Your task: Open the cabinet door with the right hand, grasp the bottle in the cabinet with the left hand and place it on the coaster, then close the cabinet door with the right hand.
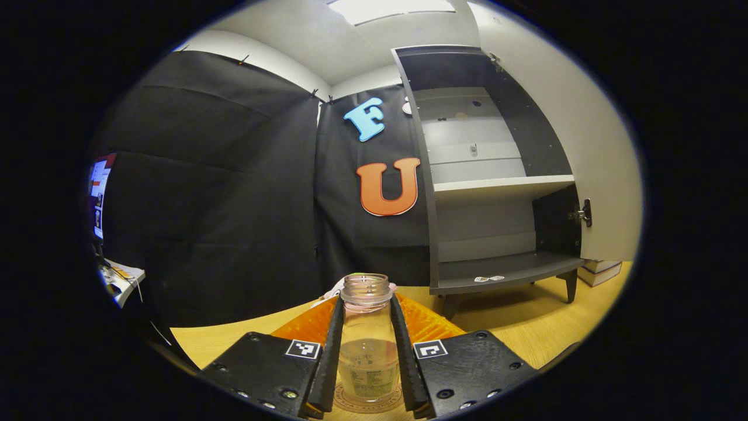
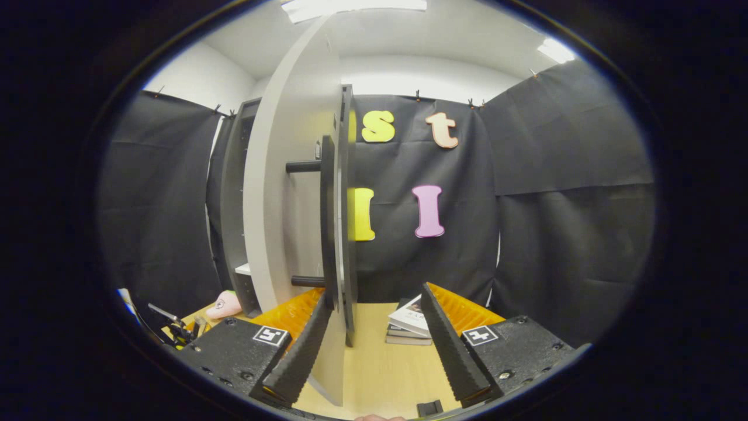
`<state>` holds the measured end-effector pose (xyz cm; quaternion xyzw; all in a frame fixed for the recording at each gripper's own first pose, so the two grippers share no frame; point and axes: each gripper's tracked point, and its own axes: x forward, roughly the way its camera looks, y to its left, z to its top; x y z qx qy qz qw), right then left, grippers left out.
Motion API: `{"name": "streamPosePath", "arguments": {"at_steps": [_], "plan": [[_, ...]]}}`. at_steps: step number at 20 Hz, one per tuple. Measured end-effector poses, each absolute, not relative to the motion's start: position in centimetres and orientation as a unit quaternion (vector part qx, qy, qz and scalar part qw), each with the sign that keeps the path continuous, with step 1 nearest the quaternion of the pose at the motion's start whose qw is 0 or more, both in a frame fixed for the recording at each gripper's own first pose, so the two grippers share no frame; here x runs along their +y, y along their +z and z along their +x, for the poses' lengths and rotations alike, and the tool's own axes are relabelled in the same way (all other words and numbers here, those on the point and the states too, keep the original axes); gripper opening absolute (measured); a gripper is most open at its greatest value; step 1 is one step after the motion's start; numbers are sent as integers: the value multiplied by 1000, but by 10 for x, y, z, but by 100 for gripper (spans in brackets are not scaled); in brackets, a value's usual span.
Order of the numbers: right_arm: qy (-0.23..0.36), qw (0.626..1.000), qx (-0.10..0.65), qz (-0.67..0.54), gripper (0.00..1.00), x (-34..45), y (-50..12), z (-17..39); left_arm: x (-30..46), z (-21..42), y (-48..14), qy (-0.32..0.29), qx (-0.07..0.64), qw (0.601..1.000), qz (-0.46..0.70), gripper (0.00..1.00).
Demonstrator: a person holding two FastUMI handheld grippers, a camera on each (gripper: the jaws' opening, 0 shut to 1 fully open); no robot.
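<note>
Left gripper: my jaws clamped on clear plastic bottle, no cap, bit of liquid at bottom. Bottle sits upright on round brown coaster on light wooden bench. Ahead, grey cabinet stands open, shelves bare, white door swung out right. Right gripper: jaws spread wide, gripping nothing, door edge and black bar handle right ahead between them. Stack of books on bench behind.

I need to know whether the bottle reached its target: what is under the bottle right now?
Under the bottle, held between the left gripper fingers, a round coaster shows on the wooden table. The bottle's base and the fingers cover most of it, so contact cannot be confirmed.
</note>
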<state>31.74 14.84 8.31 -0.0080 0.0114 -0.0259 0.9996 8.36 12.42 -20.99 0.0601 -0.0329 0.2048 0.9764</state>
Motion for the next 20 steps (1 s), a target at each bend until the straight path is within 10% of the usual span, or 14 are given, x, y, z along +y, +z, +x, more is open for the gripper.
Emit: {"name": "streamPosePath", "arguments": {"at_steps": [2,6,7,13,20], "plan": [[-27,1000,11,-8,91,148,84,317,124,85,-212,201,-35,977,58,35],[-28,1000,12,-7,91,148,84,317,119,86,-214,185,-25,981,52,50],[-28,1000,12,-9,91,148,84,316,117,87,-214,180,-24,982,51,69],[-26,1000,9,-3,93,148,83,317,120,82,-208,178,-10,983,36,98],[-27,1000,6,-6,93,148,84,317,121,63,-168,180,28,982,41,96]]}}
